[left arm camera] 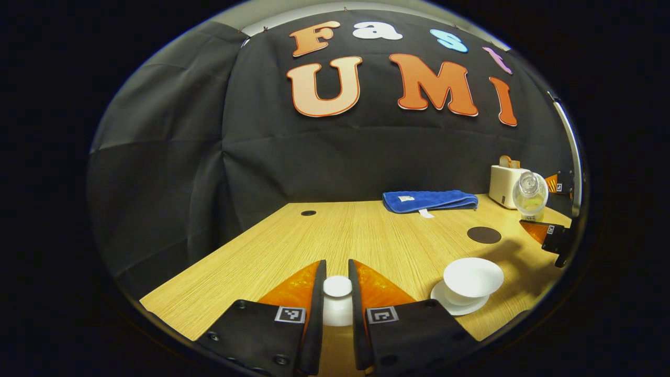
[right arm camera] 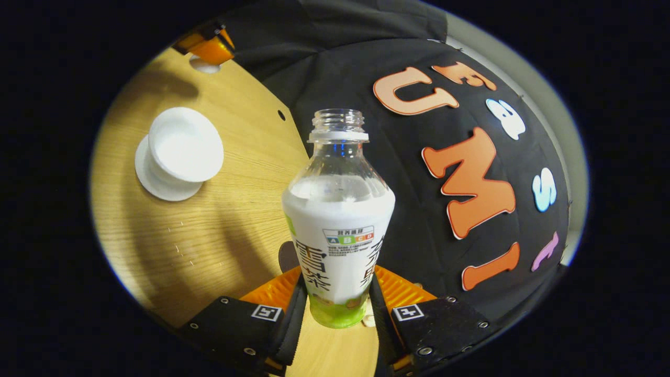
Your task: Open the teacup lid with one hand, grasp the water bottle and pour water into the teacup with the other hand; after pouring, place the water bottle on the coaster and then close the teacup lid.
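The teacup lid (left arm camera: 337,301) is clamped in the left hand-held gripper (left arm camera: 336,298), clear of the open teacup (left arm camera: 472,280) to its right. The water bottle (right arm camera: 338,220), uncapped, is gripped upright in the right hand-held gripper (right arm camera: 337,306) for pouring.

A white teacup lid (left arm camera: 337,301) is sitting gripped between two fingers. The open white teacup (left arm camera: 472,280) is standing upright on its white saucer (left arm camera: 456,305) on the wooden surface. An uncapped, clear water bottle (right arm camera: 337,220) is being held off the surface. A dark round coaster (left arm camera: 483,235) is lying flat beyond the cup.
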{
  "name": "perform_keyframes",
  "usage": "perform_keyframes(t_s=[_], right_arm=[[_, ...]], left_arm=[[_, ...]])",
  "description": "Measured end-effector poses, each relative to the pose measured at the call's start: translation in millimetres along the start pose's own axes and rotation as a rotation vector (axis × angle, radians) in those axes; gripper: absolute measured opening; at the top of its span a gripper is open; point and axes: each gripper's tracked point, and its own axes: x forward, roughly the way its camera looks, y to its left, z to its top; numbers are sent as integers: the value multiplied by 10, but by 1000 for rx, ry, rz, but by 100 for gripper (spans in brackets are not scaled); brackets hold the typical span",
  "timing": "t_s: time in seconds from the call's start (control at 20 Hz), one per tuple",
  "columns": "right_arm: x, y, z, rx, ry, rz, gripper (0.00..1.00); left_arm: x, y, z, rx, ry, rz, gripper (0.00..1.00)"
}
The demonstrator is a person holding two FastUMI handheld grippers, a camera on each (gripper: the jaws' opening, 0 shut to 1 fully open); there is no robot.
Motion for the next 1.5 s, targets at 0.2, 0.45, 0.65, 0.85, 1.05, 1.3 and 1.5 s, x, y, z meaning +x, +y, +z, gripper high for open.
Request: perform_keyframes(t_s=[0.2,0.45,0.65,0.85,1.05,1.3,1.5], right_arm=[[25,11,68,-135,-24,-26,63],[90,-66,201,-284,-69,-82,63],[78,-111,261,-356,-97,-111,59],[63,-185,337,-445,-128,-153,63],[122,-217,461,-498,-158,-181,62],[86,-253,526,-555,-191,-212,62],[121,-354,610,-591,-215,-234,62]], left_arm=[[-27,77,-19,-7,4,4,28],[-42,171,-39,-9,5,16,29],[-55,249,-49,-9,7,25,29],[-83,289,-55,-5,5,29,29],[-80,309,-72,-7,8,30,29],[-97,350,-124,-12,17,36,28],[-113,392,-128,-12,17,43,28]])
